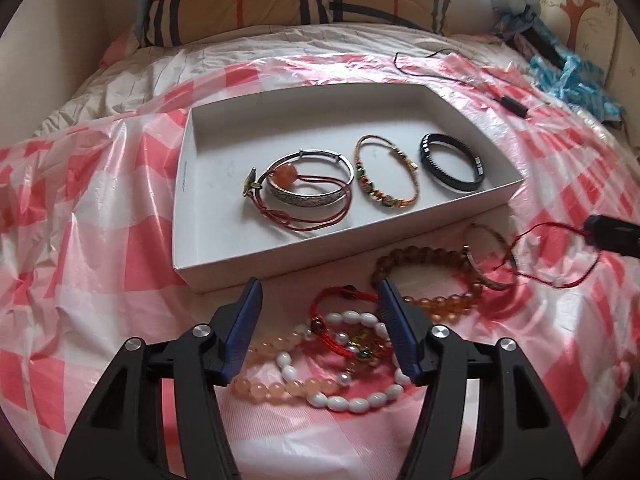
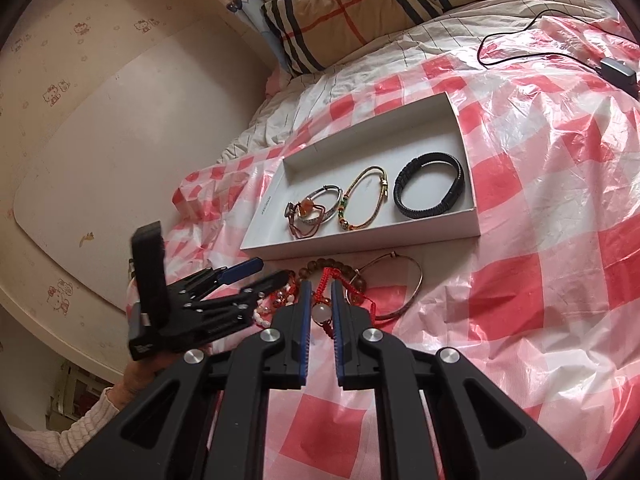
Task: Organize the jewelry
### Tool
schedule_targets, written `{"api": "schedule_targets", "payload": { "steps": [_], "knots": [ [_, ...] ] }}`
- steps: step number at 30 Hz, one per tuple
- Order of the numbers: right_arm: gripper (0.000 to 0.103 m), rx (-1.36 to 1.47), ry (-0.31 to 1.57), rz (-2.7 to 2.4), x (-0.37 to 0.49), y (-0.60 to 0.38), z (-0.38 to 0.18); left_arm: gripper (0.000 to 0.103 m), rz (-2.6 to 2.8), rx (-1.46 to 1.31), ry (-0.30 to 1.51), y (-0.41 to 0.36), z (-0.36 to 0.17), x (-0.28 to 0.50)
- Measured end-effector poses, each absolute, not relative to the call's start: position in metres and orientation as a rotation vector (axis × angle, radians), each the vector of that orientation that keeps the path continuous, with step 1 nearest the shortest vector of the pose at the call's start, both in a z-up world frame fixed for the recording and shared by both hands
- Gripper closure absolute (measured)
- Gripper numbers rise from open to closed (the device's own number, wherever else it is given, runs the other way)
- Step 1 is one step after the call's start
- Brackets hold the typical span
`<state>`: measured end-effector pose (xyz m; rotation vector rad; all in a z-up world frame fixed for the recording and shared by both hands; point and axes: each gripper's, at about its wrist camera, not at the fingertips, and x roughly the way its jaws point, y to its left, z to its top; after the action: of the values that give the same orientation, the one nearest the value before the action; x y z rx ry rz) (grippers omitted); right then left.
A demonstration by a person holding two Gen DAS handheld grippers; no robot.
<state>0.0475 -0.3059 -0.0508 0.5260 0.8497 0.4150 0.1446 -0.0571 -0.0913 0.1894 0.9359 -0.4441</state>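
Left wrist view: four bracelets are laid in white box; several remain outside. Left gripper spread; right gripper pinching red cord bracelet.

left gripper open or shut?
Open: the left gripper has its jaws spread wide above the white bead bracelet, holding nothing.

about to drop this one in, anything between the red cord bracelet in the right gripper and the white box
Nothing solid blocks it. The right gripper grips the red cord bracelet, and only the brown bead bracelet lies on the sheet between it and the white box. The box's low near wall must be cleared.
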Motion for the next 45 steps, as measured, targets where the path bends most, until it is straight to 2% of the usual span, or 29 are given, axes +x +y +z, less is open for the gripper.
{"api": "schedule_targets", "payload": {
  "steps": [1,2,3,5,20,31,32,33,34,36,41,45],
  "knots": [
    [0.092,0.528,0.848,0.417,0.048,-0.306,-0.05,0.048,-0.451,0.183,0.958,-0.058,-0.095,0.148],
    [0.092,0.53,0.846,0.418,0.049,-0.307,-0.049,0.058,-0.471,0.162,0.98,-0.057,-0.098,0.151],
    [0.092,0.532,0.844,0.418,0.05,-0.307,-0.048,0.089,-0.475,0.15,0.992,-0.056,-0.1,0.152],
    [0.092,0.535,0.839,0.42,0.051,-0.307,-0.047,0.096,-0.482,0.144,0.98,-0.055,-0.097,0.15],
    [0.092,0.529,0.761,0.436,0.068,-0.306,-0.019,0.097,-0.586,-0.035,0.811,-0.052,-0.023,0.134],
    [0.091,0.456,0.704,0.348,0.135,-0.291,-0.014,0.096,-0.518,-0.078,0.734,-0.082,-0.011,0.176],
    [0.069,0.447,0.721,0.321,0.142,-0.29,-0.019,0.094,-0.493,-0.079,0.743,-0.083,-0.014,0.182],
    [0.045,0.45,0.725,0.297,0.146,-0.291,-0.022,0.082,-0.466,-0.075,0.761,-0.083,-0.019,0.188],
    [0.044,0.465,0.714,0.277,0.145,-0.293,-0.024,0.064,-0.446,-0.073,0.765,-0.082,-0.02,0.19],
    [0.044,0.475,0.708,0.283,0.139,-0.296,-0.023,0.046,-0.396,-0.051,0.727,-0.076,-0.018,0.184],
    [0.044,0.464,0.701,0.256,0.101,-0.302,-0.017,0.042,-0.365,0.003,0.713,-0.065,-0.013,0.157],
    [0.044,0.406,0.709,0.2,0.058,-0.301,-0.01,0.019,-0.325,0.042,0.69,-0.058,-0.01,0.116]
  ]
}}
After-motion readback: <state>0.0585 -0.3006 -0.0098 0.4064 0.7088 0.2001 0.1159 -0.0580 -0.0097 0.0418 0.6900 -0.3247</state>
